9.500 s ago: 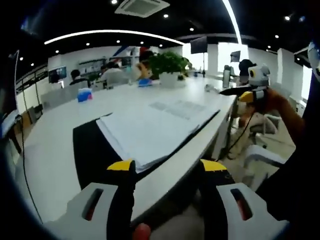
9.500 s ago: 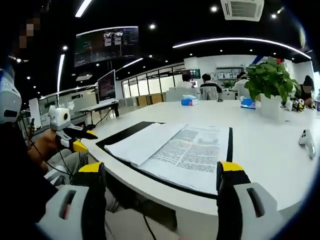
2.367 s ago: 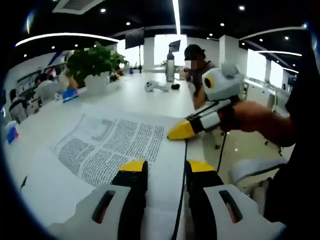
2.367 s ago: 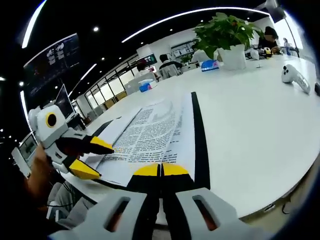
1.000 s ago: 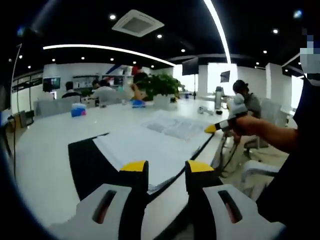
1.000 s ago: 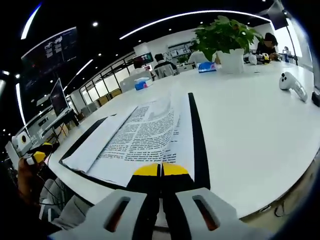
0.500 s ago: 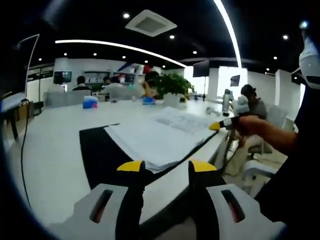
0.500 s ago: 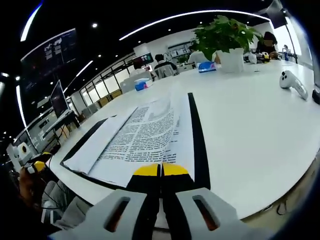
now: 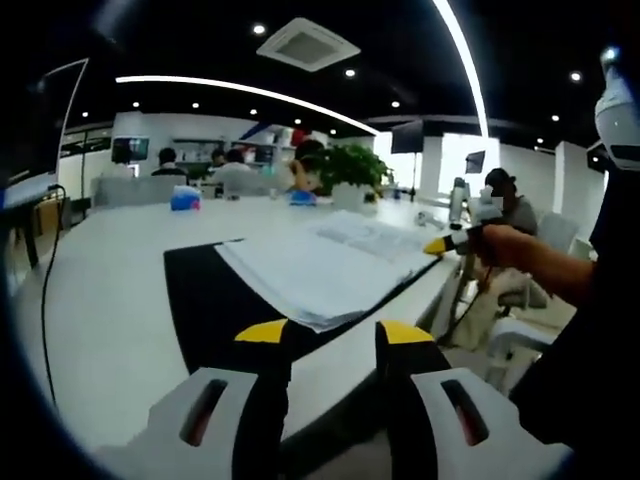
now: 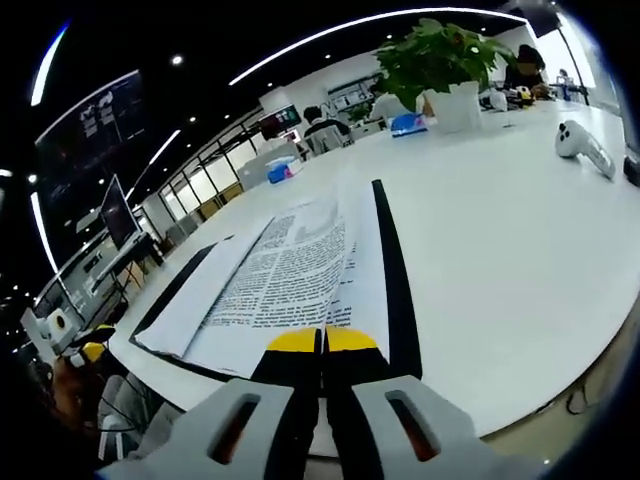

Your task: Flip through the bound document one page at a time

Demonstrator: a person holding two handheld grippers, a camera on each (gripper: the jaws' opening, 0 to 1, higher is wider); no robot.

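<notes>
- White pages of the bound document [image 10: 290,275] lie open on a black mat [image 10: 392,290], straight ahead of your right gripper [image 10: 322,340] on the white table [image 10: 500,230].
- Your right gripper's yellow-tipped jaws are pressed together at the document's near edge; whether a sheet is caught between them cannot be told.
- Your left gripper [image 9: 332,332] hovers just short of the table edge with its jaws parted, nothing between them; the document [image 9: 320,270] lies just beyond its tips.
- From your left gripper view, the right gripper [image 9: 450,240] sits ahead and to the right, at the document's far corner.
- From your right gripper view, the left gripper [image 10: 85,345] is low on the left, off the table.
- A potted plant [image 10: 435,65] and a white controller [image 10: 583,148] stand far ahead to the right of your right gripper.
</notes>
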